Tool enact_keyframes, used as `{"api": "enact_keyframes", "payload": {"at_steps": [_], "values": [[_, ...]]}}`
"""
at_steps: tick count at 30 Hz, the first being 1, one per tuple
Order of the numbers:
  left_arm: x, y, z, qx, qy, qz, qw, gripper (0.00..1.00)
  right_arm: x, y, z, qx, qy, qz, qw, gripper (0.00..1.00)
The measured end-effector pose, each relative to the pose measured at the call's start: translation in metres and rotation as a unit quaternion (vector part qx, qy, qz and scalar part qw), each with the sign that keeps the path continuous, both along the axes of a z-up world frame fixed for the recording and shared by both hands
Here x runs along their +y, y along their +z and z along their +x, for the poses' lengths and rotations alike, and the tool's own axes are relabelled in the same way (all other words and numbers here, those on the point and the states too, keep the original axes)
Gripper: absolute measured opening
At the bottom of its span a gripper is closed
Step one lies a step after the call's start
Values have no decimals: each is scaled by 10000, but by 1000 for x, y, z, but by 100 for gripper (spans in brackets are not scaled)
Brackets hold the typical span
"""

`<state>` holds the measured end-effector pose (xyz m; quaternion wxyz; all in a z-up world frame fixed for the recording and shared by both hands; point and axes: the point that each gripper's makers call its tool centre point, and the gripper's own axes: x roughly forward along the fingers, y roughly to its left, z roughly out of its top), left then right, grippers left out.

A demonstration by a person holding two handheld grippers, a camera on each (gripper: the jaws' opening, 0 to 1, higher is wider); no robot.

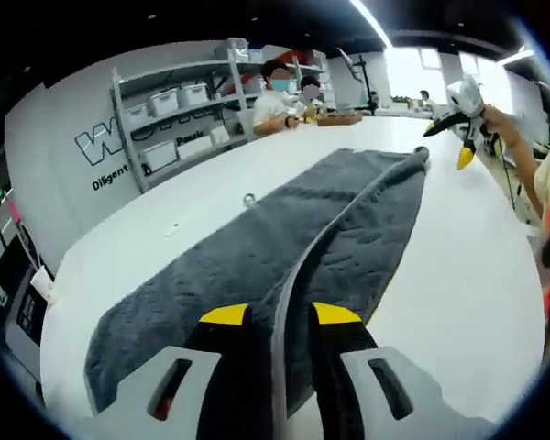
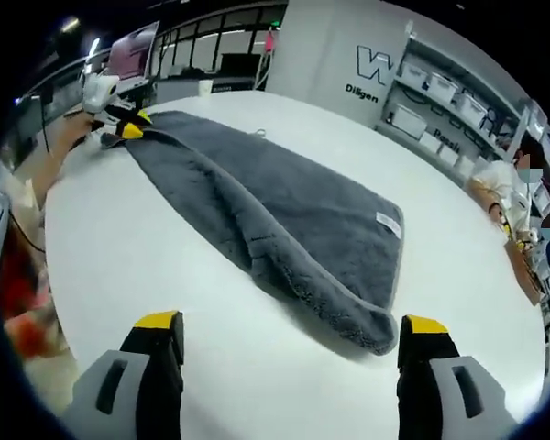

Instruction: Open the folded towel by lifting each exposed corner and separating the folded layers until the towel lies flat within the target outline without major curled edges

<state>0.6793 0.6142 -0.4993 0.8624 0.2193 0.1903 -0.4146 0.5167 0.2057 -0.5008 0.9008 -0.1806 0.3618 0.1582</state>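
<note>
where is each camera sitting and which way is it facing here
Left gripper view: rides on the left hand-held gripper at one end of the grey towel, jaws closed on the folded edge, facing down its length toward the right hand-held gripper and the person's arm.
Right gripper view: rides on the right hand-held gripper, jaws open above the white table, facing back along the towel.
Shared: towel, table, shelves, each other's gripper.

A large outlined "W" (image 1: 99, 144) is painted on the grey wall (image 1: 55, 119), with "Diligent" (image 1: 110, 176) beneath it; in the right gripper view the same lettering is partly cut off, and nothing can be read on the towel's small white tag (image 2: 389, 221)
</note>
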Motion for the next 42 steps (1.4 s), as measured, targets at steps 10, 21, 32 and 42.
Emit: {"api": "enact_keyframes", "payload": {"at_steps": [10,21,32,42], "values": [[2,6,-1,-255,-40,157,9995,2,-2,-3,-7,42,-68,-18,10000,96],[5,25,-33,-128,-499,166,9985,1,0,2,-14,34,-29,-46,10000,96],[15,24,-80,230,-1121,533,9920,1,6,7,-14,-6,82,-143,9999,96],[24,8,-116,785,-1559,728,9820,1,9,8,-17,-3,164,-248,9996,96]]}}
